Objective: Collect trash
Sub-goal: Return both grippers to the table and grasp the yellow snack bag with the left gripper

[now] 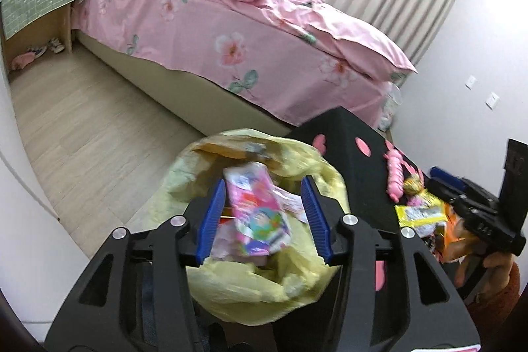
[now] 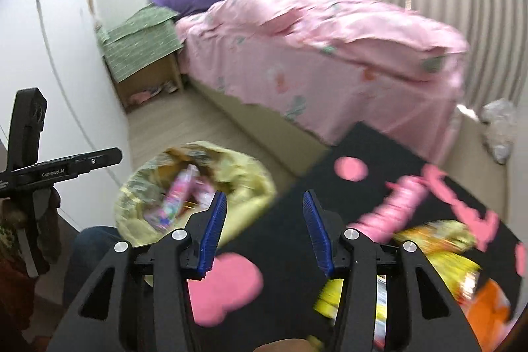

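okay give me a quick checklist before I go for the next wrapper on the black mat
1. Yellow bag mouth open: ok.
2. Pink packet inside the bag: ok.
3. Left gripper empty, jaws apart: ok.
4. Right gripper empty, jaws apart: ok.
5. Wrappers left on the black mat: ok, yellow and orange ones to the right.
6. Exact wrapper edges for a grip: cannot tell, the right view is blurred.

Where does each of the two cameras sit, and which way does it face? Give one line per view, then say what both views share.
Left wrist: sits on the left gripper, looking down into the yellow bag of wrappers; the right gripper and a hand show.
Right wrist: sits on the right gripper, facing the black mat with wrappers; the left gripper shows.
Shared: bag, mat, pink bed.
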`<state>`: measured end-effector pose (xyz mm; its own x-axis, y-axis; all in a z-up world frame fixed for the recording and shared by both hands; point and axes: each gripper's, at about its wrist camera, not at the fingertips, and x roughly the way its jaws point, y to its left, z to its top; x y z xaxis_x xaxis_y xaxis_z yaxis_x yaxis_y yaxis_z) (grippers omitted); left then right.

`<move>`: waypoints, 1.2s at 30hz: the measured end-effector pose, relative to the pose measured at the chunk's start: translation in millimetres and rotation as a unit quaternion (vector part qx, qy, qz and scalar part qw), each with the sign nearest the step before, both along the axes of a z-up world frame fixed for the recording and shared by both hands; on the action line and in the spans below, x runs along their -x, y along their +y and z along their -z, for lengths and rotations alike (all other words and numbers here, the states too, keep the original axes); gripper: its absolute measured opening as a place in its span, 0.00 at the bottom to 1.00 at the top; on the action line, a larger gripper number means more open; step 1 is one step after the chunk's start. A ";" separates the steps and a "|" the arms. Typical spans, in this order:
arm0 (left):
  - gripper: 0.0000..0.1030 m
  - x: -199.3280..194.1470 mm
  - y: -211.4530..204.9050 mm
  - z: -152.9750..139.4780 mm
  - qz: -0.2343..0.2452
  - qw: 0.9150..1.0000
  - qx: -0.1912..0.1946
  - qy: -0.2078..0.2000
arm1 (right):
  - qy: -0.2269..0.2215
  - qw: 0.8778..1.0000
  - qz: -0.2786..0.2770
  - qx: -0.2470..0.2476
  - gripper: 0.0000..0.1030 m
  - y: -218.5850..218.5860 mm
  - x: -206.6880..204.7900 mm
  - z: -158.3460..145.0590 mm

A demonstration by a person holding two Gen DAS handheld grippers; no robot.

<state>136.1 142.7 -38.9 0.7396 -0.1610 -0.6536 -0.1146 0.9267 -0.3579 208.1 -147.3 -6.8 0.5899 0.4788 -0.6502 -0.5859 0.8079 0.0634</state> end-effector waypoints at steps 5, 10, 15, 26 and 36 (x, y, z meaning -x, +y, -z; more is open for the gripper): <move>0.45 -7.6 -46.3 -0.4 0.055 0.998 -0.005 -0.004 | -0.042 0.997 0.070 0.016 0.48 -73.9 25.6 -12.7; 0.50 -15.0 -96.0 -2.5 0.112 0.994 -0.002 -0.016 | -0.073 0.988 0.129 0.029 0.55 -145.4 55.3 -10.2; 0.51 -22.1 -141.3 -6.2 0.173 0.984 -0.006 -0.033 | -0.066 0.983 0.170 -0.024 0.57 -198.2 73.6 -4.6; 0.52 -88.4 -247.2 -6.2 0.325 0.943 -0.038 -0.058 | -0.061 0.966 0.251 -0.012 0.57 -250.4 88.3 19.6; 0.52 -202.3 -335.6 34.6 0.383 0.919 -0.087 0.037 | -0.082 0.949 0.300 0.057 0.57 -265.3 89.0 42.3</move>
